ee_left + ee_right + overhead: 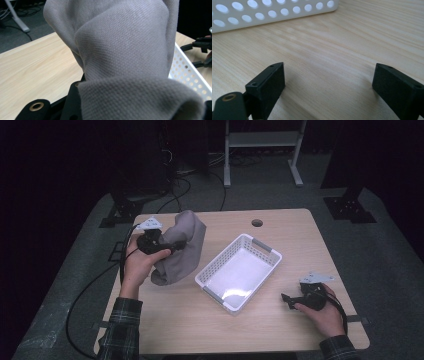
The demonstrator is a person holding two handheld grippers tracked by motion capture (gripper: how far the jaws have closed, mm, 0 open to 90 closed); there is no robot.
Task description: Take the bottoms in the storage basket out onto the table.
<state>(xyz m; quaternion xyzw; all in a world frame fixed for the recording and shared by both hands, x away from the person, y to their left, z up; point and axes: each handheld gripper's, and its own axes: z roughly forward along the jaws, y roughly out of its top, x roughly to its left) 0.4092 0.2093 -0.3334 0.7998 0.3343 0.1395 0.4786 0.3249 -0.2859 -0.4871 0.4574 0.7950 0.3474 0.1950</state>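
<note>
We see our left gripper [167, 247] pinching a bunched grey knit cloth [182, 250], lifted above the light wooden table [190, 320] just left of a white perforated plastic basket [210, 270]. Our right gripper [328, 82] rests nearby, jaws spread.

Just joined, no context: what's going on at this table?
A person works two hand-held claws. The left claw is shut on a bunched grey cloth, lifted off the wooden table beside the empty white perforated basket. The right claw rests open on the table right of the basket, holding nothing.
</note>
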